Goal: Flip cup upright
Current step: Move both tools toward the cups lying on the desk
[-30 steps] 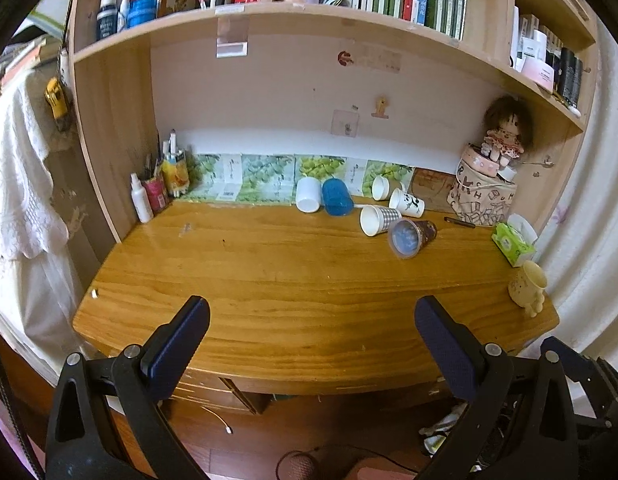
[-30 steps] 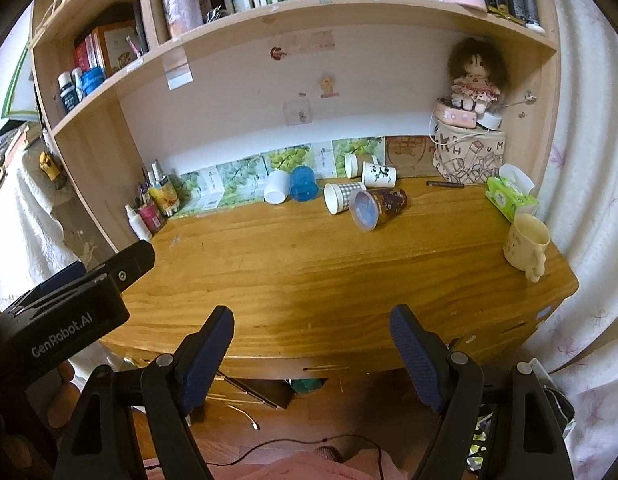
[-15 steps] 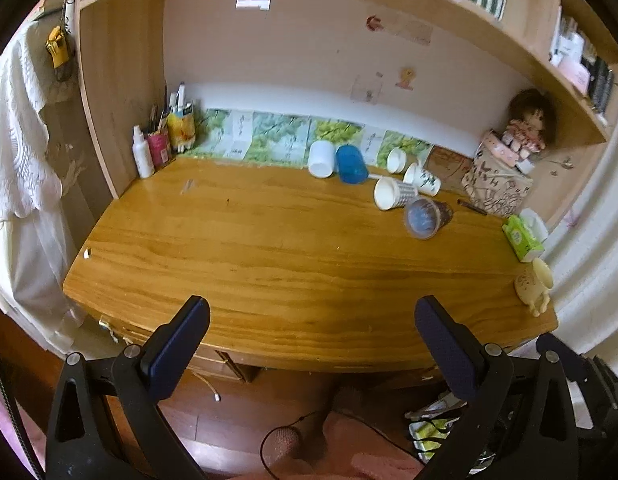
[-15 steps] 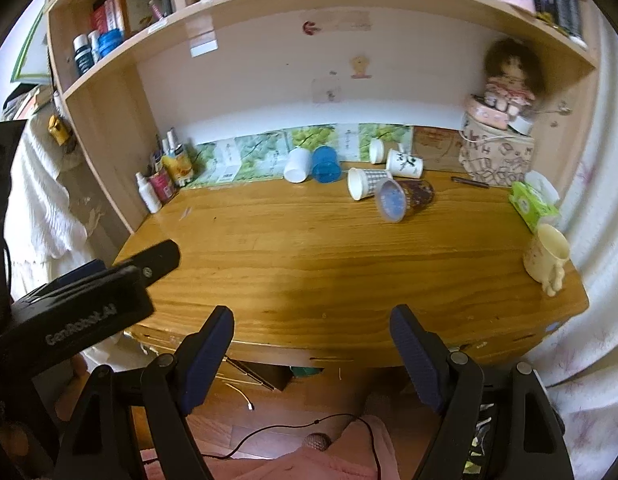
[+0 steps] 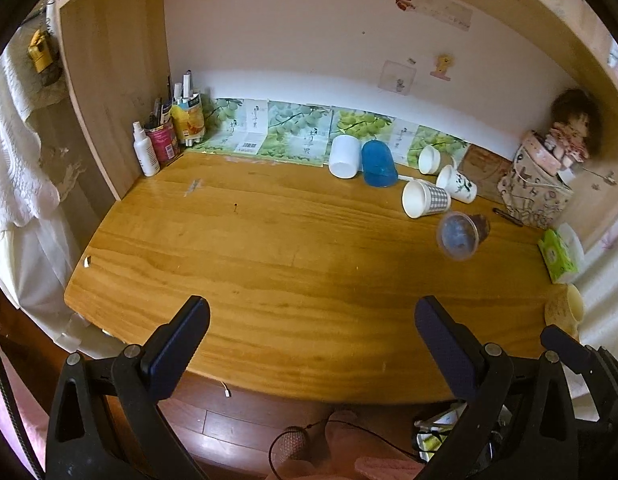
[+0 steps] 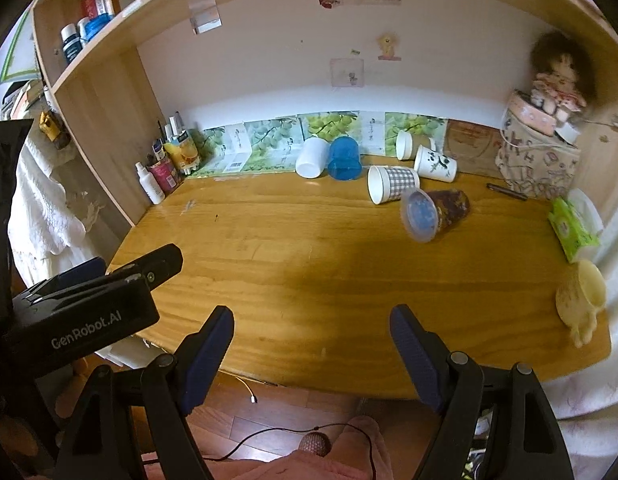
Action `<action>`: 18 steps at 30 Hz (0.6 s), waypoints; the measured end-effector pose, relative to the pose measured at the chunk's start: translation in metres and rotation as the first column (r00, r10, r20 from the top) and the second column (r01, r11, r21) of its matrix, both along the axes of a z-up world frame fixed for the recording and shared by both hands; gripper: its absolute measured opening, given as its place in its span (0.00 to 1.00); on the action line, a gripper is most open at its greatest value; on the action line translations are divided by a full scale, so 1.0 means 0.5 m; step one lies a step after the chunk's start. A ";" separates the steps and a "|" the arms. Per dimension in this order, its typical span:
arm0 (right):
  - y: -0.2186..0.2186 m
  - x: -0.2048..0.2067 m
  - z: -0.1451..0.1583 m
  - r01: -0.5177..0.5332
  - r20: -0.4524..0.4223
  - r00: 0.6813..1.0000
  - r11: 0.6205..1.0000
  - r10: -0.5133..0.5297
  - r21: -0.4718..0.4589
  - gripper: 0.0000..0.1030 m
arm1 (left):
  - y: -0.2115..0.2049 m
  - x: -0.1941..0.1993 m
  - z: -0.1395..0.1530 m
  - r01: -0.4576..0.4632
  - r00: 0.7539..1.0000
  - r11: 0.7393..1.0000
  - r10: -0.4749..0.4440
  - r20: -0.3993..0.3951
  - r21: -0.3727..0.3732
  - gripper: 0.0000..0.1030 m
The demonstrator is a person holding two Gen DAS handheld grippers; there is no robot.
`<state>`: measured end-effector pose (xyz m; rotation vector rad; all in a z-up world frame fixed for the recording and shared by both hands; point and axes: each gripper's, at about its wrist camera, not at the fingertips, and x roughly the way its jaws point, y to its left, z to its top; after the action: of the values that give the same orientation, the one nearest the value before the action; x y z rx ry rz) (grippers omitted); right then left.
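Several cups lie on their sides at the back right of the wooden desk (image 5: 269,264): a brown clear plastic cup (image 5: 463,233) nearest me, a checked paper cup (image 5: 425,199), a panda paper cup (image 5: 456,185), a small white cup (image 5: 431,159), a blue cup (image 5: 377,164) and a white cup (image 5: 344,157). They also show in the right wrist view: the brown cup (image 6: 437,210), the checked cup (image 6: 393,189), the blue cup (image 6: 344,159). My left gripper (image 5: 311,314) is open and empty over the desk's front edge. My right gripper (image 6: 311,322) is open and empty there too.
A cream mug (image 6: 581,300) stands at the right front corner. A green tissue pack (image 6: 573,232), a patterned box with a doll (image 6: 537,160) and a pen (image 6: 507,192) are at the right. Bottles and pen pots (image 5: 165,144) stand at the back left. A shelf hangs overhead.
Both grippers have moved forward and tilted down toward the desk, so the cups look nearer and the upper shelves have left view. Both stay open. No cup has moved.
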<state>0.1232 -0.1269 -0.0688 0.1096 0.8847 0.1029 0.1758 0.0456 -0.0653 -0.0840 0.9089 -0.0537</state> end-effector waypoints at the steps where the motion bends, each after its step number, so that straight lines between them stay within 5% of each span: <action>1: -0.006 0.015 0.000 -0.007 -0.003 1.000 1.000 0.007 0.003 0.79 | -0.007 0.015 0.000 -0.006 1.000 1.000 0.006 -0.005 0.007 0.99; 18: -0.106 0.211 -0.018 -0.108 -0.057 0.992 0.992 0.111 0.060 0.79 | -0.109 0.191 -0.034 -0.053 0.985 0.996 0.065 -0.158 0.075 0.99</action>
<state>0.2287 -0.1801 -0.0776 0.1180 0.9483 0.2283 0.2714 -0.0087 -0.0825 -0.0498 1.0672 0.0411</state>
